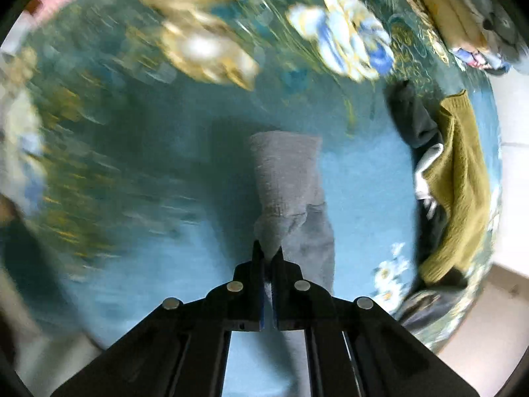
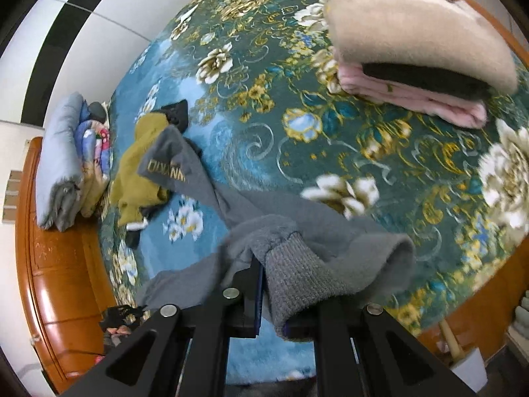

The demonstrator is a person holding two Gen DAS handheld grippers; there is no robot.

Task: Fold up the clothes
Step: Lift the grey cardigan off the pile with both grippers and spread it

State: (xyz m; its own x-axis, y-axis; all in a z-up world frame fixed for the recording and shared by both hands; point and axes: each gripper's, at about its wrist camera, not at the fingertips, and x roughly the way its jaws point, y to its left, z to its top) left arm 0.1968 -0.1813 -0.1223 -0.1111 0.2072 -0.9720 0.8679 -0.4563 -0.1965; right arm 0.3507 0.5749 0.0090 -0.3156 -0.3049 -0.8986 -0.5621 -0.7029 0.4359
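Both grippers are working one grey garment over the bed, w/ its floral blue-green cover. Left gripper is pinching nearly closed on a grey fabric corner; the rest of that piece is hanging/stretching away from it toward the bed, ribbed cuff end farthest out. Left view is heavily blurred, so the gripper is prob. moving fast.

Right gripper is also holding grey cloth: a ribbed cuff is draping over and between the fingers, left finger showing, right finger mostly hidden under the fabric. Can't tell exactly how far the jaws are closed, but the cloth looks clamped, not just resting. The garment's body is trailing across the bed toward the left, gold lettering on its far end.

Progress, as a judgement: partway. Looks done already: a folded stack (beige on top, dark layer, pink underneath) sitting on the far side of the bed. Grey piece is mid-handling, not yet flat or folded. Still waiting: olive-yellow garment crumpled w/ a dark item beside it, near the bed edge, just beside the grey one's far end. Folded bedding at the headboard side seems not part of the job.
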